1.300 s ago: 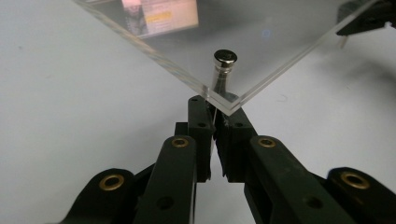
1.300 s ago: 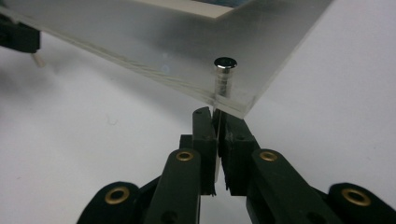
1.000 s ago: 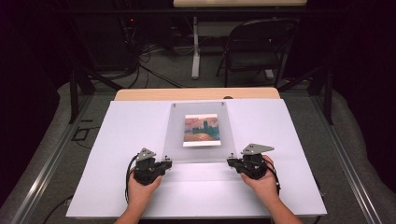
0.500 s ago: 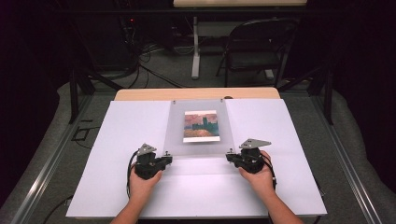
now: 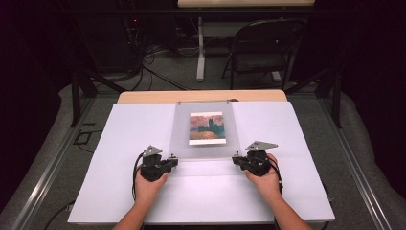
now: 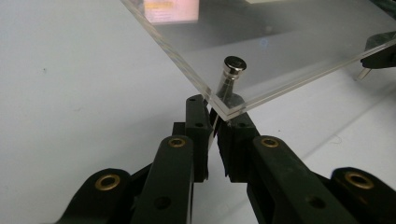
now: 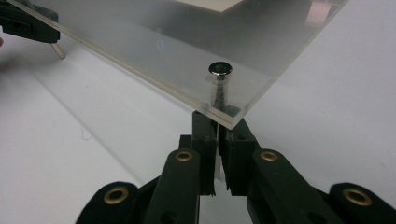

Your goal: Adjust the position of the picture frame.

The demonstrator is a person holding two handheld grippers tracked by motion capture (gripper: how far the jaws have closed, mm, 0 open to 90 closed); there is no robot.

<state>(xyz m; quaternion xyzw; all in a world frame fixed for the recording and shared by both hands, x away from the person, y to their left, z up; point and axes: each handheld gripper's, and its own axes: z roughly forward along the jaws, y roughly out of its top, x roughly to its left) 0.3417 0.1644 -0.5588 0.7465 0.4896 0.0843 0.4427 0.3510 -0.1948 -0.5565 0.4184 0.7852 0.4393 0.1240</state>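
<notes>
Both hands shifted slightly | 2 tongs [image 5: 175,160] [image 5: 234,159] clamped on 1 acrylic frame [image 5: 206,154] corners | 2 metal studs [image 6: 233,65].

White table [image 5: 119,191] — clear acrylic frame [image 5: 206,153] with picture [image 5: 207,128] on it.

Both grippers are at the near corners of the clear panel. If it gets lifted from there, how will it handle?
The clear panel looks rigid: its edges run straight in both gripper views, so little sag is likely. Its glossy faces may slip. Each gripper, left and right, is closed at only a corner, so it may swing. The metal studs could snag.
</notes>
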